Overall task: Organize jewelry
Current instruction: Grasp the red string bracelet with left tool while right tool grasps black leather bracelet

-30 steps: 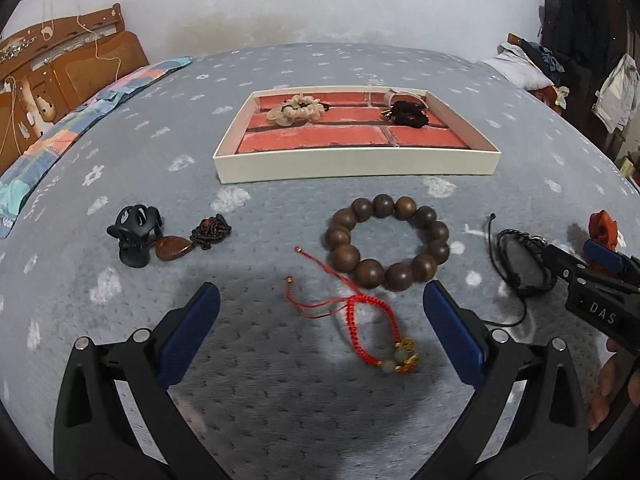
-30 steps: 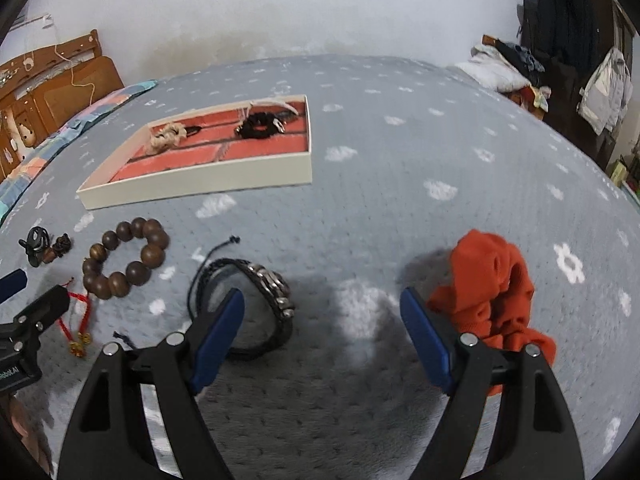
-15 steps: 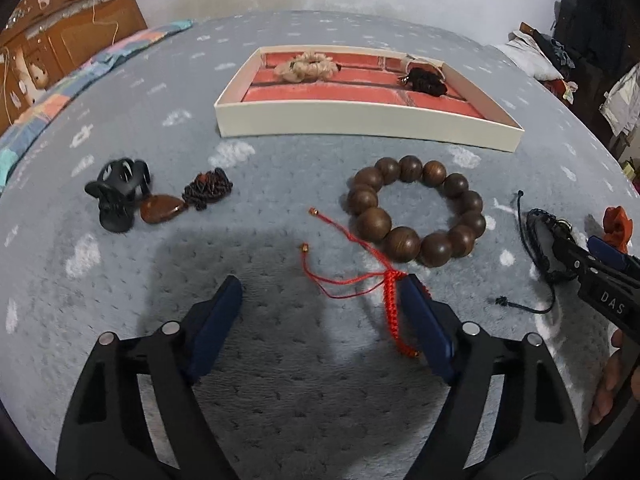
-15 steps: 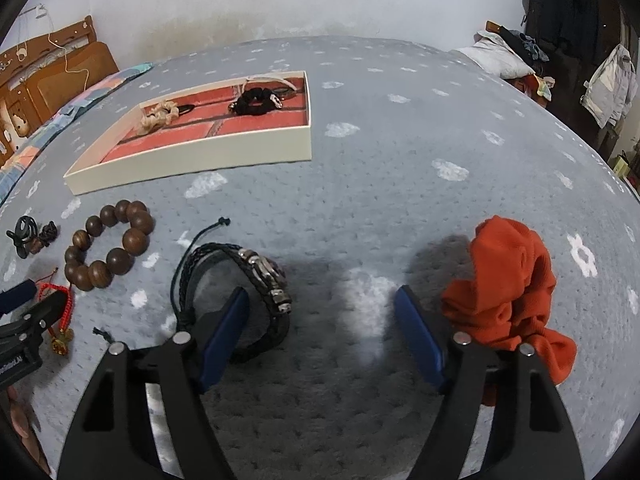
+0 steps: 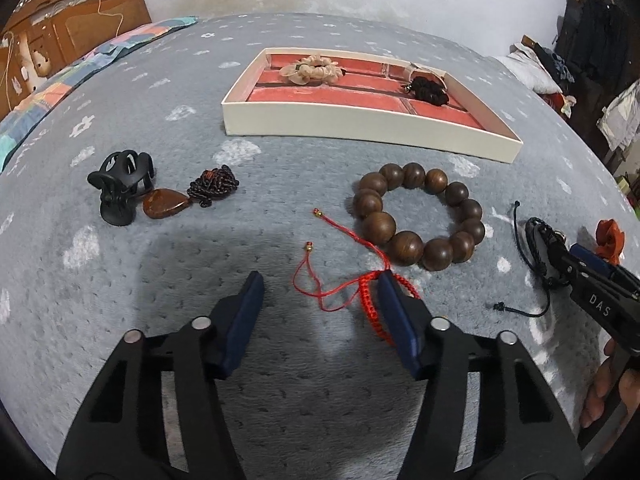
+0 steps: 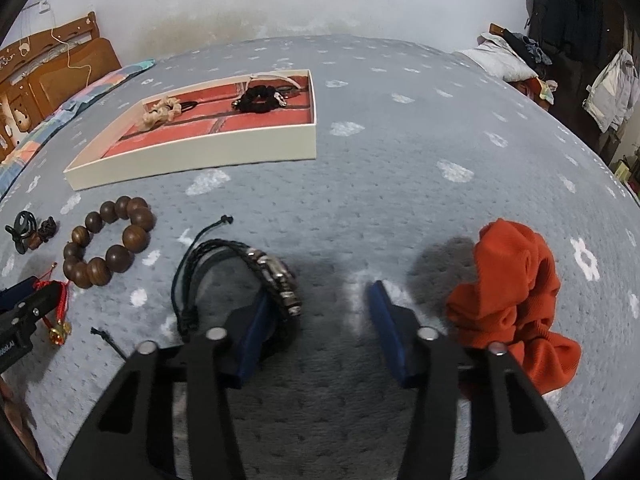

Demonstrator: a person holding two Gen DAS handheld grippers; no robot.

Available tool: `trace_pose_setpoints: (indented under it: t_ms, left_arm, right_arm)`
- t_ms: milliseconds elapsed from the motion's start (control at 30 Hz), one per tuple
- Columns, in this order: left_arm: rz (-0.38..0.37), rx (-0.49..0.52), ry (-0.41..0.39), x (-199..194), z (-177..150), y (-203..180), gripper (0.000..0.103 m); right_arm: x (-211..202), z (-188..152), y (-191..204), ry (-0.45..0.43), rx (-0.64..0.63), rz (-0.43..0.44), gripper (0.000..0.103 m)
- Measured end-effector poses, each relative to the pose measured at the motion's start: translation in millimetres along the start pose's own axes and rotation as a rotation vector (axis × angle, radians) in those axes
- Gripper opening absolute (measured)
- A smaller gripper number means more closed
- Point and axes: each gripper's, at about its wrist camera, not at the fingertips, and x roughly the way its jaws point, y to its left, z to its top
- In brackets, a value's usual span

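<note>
My left gripper [image 5: 320, 292] is open low over the grey blanket, its right finger resting on the red cord bracelet [image 5: 370, 292]. A wooden bead bracelet [image 5: 418, 216] lies just beyond it. My right gripper [image 6: 320, 312] is open, its left finger over the black braided leather bracelet [image 6: 240, 276]; an orange scrunchie [image 6: 516, 300] lies to its right. A cream tray [image 5: 360, 128] with a red brick-pattern base holds a beige scrunchie [image 5: 312, 70] and a black scrunchie [image 5: 430, 90].
A black claw hair clip [image 5: 120, 186], a brown teardrop pendant [image 5: 164, 204] and a dark knotted cord [image 5: 212, 186] lie at the left. A wooden headboard [image 5: 60, 40] stands far left. Clothes hang at the far right [image 6: 612, 88].
Both grippers have moved lower and forward. The left jaws have narrowed around the red cord bracelet. The right gripper's left finger now overlaps the black leather bracelet.
</note>
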Motion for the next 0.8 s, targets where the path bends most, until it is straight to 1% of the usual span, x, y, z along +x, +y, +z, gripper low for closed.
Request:
trace_pose_setpoints:
  t_ms: [67, 100, 167, 200, 267, 300, 333, 367, 433, 467, 633, 800]
  left_arm:
    - [-0.005, -0.010, -0.004, -1.6, -0.8, 2.6, 0.049]
    - [-0.010, -0.013, -0.005, -2.1, -1.1, 3.4, 0.048]
    - [-0.019, -0.019, -0.006, -3.1, -1.5, 4.8, 0.041]
    - [-0.021, -0.020, -0.007, -3.4, -1.5, 5.2, 0.040]
    - [-0.029, -0.025, -0.007, -4.0, -1.4, 6.8, 0.030]
    - [-0.036, -0.026, -0.005, -4.3, -1.4, 7.6, 0.027]
    - [-0.042, -0.025, -0.004, -4.5, -1.2, 7.5, 0.019]
    - [-0.045, -0.025, -0.002, -5.0, -1.2, 7.9, 0.015]
    - [-0.052, -0.028, -0.002, -6.0, -0.5, 9.3, 0.013]
    - [-0.059, -0.030, -0.002, -6.6, 0.2, 10.0, 0.009]
    - [-0.071, -0.019, -0.007, -10.0, 3.4, 9.0, 0.004]
    - [-0.082, -0.008, -0.025, -16.3, 9.8, 6.9, 0.004]
  right_arm:
    - [-0.5, -0.3, 3.6, -0.003, -0.016, 0.007, 0.035]
    - [-0.7, -0.4, 6.1, -0.004, -0.027, 0.006, 0.034]
    - [-1.2, -0.7, 9.0, -0.006, -0.042, 0.015, 0.023]
    - [-1.5, -0.9, 10.5, -0.007, -0.049, 0.017, 0.021]
    - [-2.5, -1.2, 13.2, -0.010, -0.061, 0.020, 0.015]
    - [-2.7, -0.9, 13.8, -0.011, -0.062, 0.019, 0.015]
    - [-3.4, -0.7, 13.9, -0.014, -0.064, 0.018, 0.014]
    - [-3.8, -0.6, 13.9, -0.016, -0.064, 0.017, 0.013]
    - [-5.3, -0.4, 13.3, -0.021, -0.061, 0.015, 0.012]
    - [-5.6, -0.1, 13.2, -0.021, -0.062, 0.015, 0.012]
    - [-9.5, 1.3, 14.1, -0.036, -0.066, 0.015, 0.012]
    - [-16.1, 3.2, 13.1, -0.060, -0.059, 0.018, 0.012]
